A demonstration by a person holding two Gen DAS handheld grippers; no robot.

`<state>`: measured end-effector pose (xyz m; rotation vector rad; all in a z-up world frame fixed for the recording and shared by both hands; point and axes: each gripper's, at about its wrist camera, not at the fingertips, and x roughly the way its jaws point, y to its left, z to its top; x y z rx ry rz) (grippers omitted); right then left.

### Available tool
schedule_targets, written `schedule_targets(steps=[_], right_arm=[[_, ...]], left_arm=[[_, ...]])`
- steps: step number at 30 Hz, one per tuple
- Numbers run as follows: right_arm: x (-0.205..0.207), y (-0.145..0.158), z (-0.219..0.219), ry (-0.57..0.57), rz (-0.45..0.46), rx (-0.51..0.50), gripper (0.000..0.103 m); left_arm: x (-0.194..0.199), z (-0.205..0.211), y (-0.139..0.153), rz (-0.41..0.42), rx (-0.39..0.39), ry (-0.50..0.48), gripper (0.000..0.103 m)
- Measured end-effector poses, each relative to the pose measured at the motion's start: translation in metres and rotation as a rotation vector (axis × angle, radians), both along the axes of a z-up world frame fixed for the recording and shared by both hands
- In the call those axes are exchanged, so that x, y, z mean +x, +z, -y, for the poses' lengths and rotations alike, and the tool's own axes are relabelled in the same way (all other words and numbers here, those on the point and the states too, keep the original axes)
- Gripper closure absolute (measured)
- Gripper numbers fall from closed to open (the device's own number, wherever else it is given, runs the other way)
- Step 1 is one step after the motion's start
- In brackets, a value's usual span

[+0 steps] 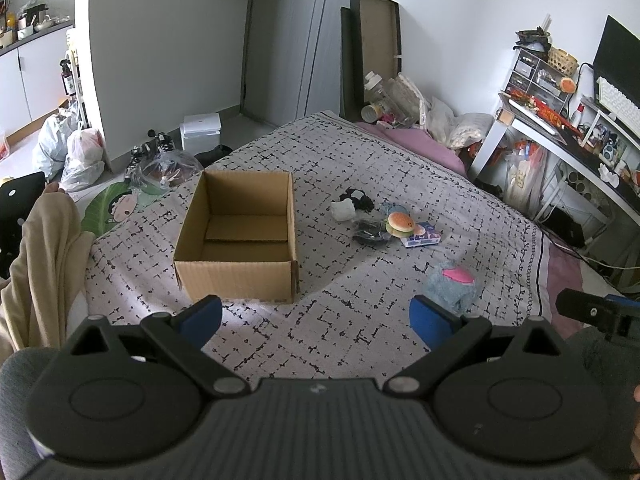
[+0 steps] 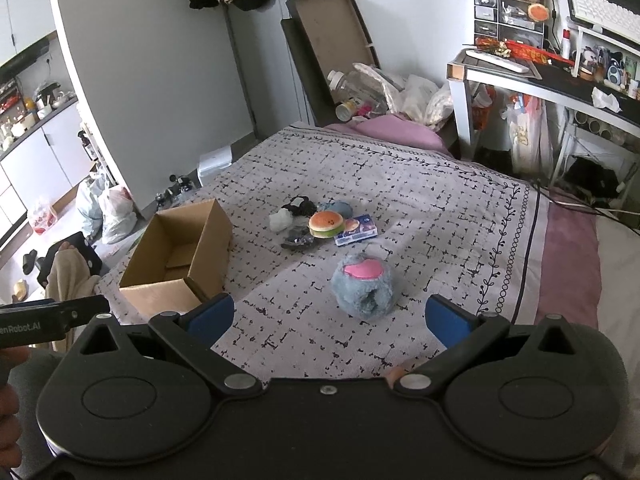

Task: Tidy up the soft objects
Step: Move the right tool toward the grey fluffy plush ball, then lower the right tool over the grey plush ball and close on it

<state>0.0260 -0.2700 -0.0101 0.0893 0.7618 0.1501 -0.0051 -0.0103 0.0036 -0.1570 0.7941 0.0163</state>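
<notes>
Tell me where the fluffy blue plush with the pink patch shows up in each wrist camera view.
Left wrist view: the fluffy blue plush with the pink patch lies right of centre, just above the right blue finger.
Right wrist view: it sits near the centre of the patterned bedspread, between the fingers' tips.
Shared landmark: the open brown cardboard box lies to its left in both.
</notes>
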Motion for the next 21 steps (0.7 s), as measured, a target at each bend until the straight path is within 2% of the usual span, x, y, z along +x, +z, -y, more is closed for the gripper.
schedule_targets(steps=[14,21], right_arm=[[0.015,-0.016,0.012,-0.003,-0.022,0.029,0.0],[0.03,-0.028,0.028,-0.043,-0.043,0.072,0.0]], left_arm=[[0.013,0.008,-0.013,-0.009,-0.023,0.001,0.004],[0.026,0.012,-0.024,-0.017,-0.042,-0.004,0.004]])
